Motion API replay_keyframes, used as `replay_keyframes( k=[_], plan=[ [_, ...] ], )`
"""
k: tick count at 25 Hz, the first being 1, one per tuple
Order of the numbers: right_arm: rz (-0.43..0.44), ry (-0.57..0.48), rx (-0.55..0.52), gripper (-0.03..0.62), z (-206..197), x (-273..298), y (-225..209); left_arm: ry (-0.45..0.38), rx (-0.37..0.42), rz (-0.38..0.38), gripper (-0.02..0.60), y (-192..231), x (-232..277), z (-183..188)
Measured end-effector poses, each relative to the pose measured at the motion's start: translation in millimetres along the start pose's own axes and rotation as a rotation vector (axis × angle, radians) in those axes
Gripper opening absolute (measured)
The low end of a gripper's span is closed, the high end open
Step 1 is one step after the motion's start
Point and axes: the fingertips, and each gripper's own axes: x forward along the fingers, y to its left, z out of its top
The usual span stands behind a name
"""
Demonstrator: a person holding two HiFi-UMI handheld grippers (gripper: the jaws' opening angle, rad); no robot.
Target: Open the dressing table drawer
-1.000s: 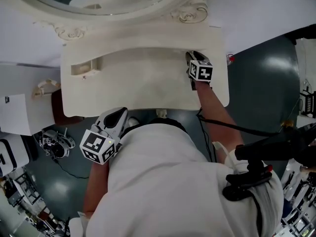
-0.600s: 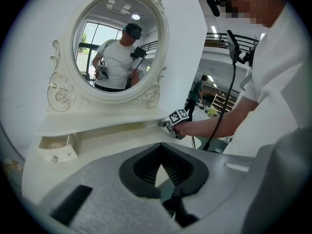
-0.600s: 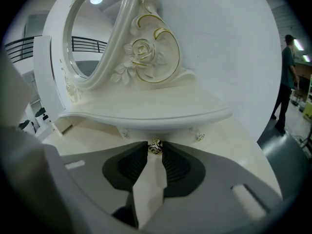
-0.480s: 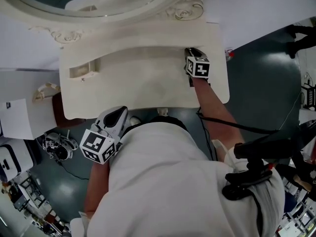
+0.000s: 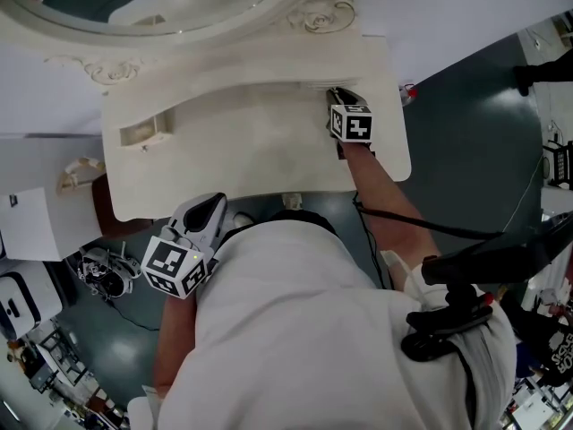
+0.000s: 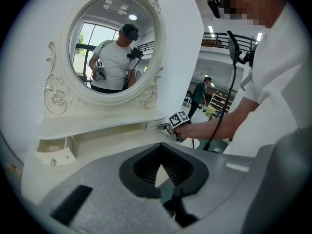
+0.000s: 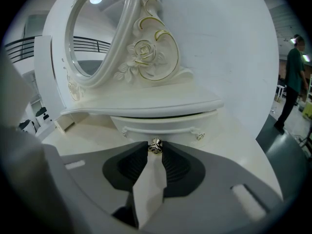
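Right claw [image 7: 155, 150] has just been closing and now clenches the small metal knob [image 7: 155, 145] of the drawer [image 7: 163, 123], tucked under the shelf [image 7: 146, 106] at the right end of the dressing table [image 5: 260, 150]. My left claw [image 6: 160, 146] is pinched together, empty, off the table's front edge.

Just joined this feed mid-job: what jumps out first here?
The ornate oval mirror on the white dressing table dominates. Below its shelf, the right gripper has just closed its jaws on the small metal knob of the drawer. The left gripper hangs empty by the person's waist.
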Motion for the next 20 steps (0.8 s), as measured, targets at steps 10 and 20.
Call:
replay_keyframes(
  k=[10, 20],
  plan=[
    [0.001, 0.002, -0.008, 0.095, -9.8, -9.0, 3.5, 0.001, 0.004, -0.011, 0.003, -6.1, 0.4, -4.3],
    [0.006, 0.016, -0.002, 0.095, -21.2, -24.0, 6.2, 0.008, 0.010, -0.036, 0.003, -14.5, 8.2, -2.8]
  ],
)
